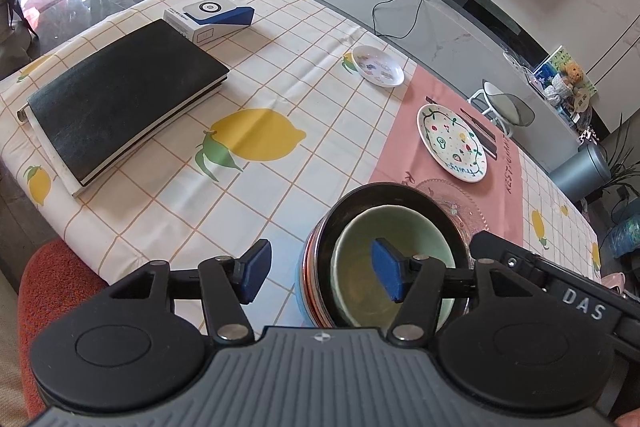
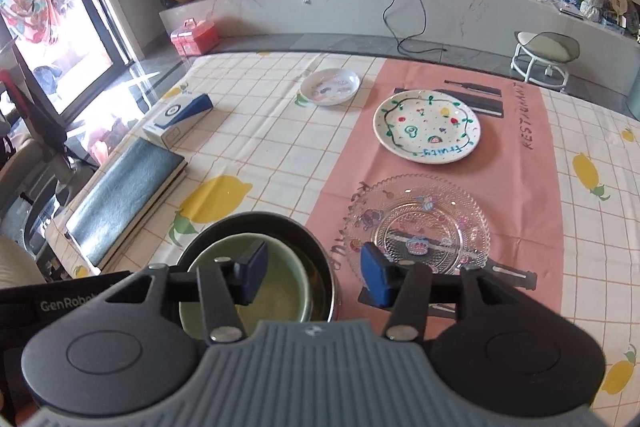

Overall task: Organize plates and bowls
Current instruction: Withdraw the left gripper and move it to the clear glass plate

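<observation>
Left wrist view, nearest first: the left gripper [image 1: 322, 275] hangs with its jaws apart and nothing between them, over the near rim of a stack of bowls [image 1: 384, 259]. The right gripper [image 2: 314, 277] is likewise spread and empty, between the stack [image 2: 256, 267] and the glass plate [image 2: 420, 223].

Bowls look done: a green bowl [image 1: 396, 251] sits nested inside a black bowl [image 1: 360, 199], and striped rims below hint at more, though how many I cannot tell. So two bowls are counted for certain, all in one pile near the table's front edge.

Plates seem still to do. Three lie apart, unstacked: the glass plate just beside the bowls on the pink mat [image 2: 532, 187], the white fruit-painted plate [image 2: 426, 127] beyond it, and a small white dish [image 2: 330, 86] farthest, on the lemon tablecloth [image 2: 256, 131]. Gathering these into one pile is probably what remains.

Also there: one black book [image 1: 120, 95] and one small box [image 1: 210, 17].
</observation>
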A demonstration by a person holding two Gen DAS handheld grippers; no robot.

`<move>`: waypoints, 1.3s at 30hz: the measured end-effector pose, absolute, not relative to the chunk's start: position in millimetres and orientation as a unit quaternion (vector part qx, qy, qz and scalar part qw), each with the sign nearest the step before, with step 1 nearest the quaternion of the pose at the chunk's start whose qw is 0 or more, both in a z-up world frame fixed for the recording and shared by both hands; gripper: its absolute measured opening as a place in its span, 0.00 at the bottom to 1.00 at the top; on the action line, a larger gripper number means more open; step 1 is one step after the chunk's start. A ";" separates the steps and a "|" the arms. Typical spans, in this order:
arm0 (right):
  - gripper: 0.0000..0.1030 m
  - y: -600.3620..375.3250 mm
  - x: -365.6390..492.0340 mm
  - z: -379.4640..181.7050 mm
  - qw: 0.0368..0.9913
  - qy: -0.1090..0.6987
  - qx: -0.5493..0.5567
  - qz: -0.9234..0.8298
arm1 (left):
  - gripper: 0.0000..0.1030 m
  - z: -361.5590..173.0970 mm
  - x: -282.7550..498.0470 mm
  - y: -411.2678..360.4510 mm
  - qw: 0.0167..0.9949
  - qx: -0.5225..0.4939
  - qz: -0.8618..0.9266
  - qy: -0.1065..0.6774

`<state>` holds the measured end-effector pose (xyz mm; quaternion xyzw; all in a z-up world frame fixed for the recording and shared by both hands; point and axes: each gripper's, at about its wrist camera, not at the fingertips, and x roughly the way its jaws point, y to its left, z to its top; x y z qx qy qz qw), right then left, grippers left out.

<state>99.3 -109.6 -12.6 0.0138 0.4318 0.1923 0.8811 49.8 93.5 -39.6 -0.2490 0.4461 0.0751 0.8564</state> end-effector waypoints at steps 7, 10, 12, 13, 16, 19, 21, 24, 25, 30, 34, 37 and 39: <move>0.64 -140.8 97.6 -58.6 0.837 0.507 0.135 0.156 | 0.67 -67.9 52.3 89.5 0.834 -0.282 0.061 0.470; 0.62 -148.4 96.5 -82.0 0.803 0.535 0.210 0.157 | 0.67 -76.1 53.5 87.0 0.829 -0.288 0.057 0.476; 0.59 -148.5 96.4 -90.4 0.787 0.544 0.240 0.162 | 0.62 -78.9 55.0 85.7 0.827 -0.291 0.052 0.479; 0.55 -147.7 96.3 -92.4 0.784 0.544 0.249 0.165 | 0.62 -80.4 56.3 85.1 0.826 -0.292 0.048 0.480; 0.44 -142.5 96.8 -93.3 0.779 0.545 0.260 0.171 | 0.53 -81.1 58.1 84.3 0.825 -0.291 0.052 0.481; 0.44 -137.8 98.7 -91.3 0.781 0.547 0.252 0.166 | 0.50 -80.7 60.2 85.6 0.826 -0.288 0.057 0.481; 0.43 -136.1 102.3 -90.9 0.781 0.548 0.249 0.165 | 0.47 -80.6 62.3 87.0 0.827 -0.284 0.060 0.480; 0.43 -130.5 106.2 -89.3 0.784 0.548 0.241 0.165 | 0.47 -80.0 67.5 91.3 0.829 -0.280 0.065 0.480; 0.43 -128.5 108.1 -89.0 0.784 0.548 0.239 0.165 | 0.47 -79.8 68.7 92.2 0.829 -0.279 0.067 0.480; 0.43 -121.1 112.7 -87.7 0.786 0.549 0.230 0.167 | 0.47 -79.0 72.0 95.2 0.829 -0.274 0.066 0.484; 0.48 -123.9 110.9 -84.9 0.792 0.542 0.225 0.171 | 0.49 -76.7 68.5 94.2 0.836 -0.271 0.068 0.472; 0.51 -130.4 106.0 -77.9 0.804 0.526 0.215 0.174 | 0.52 -66.2 61.3 92.6 0.855 -0.260 0.079 0.442; 0.52 -139.0 101.5 -71.0 0.814 0.511 0.213 0.175 | 0.52 -55.7 55.6 91.1 0.868 -0.254 0.085 0.419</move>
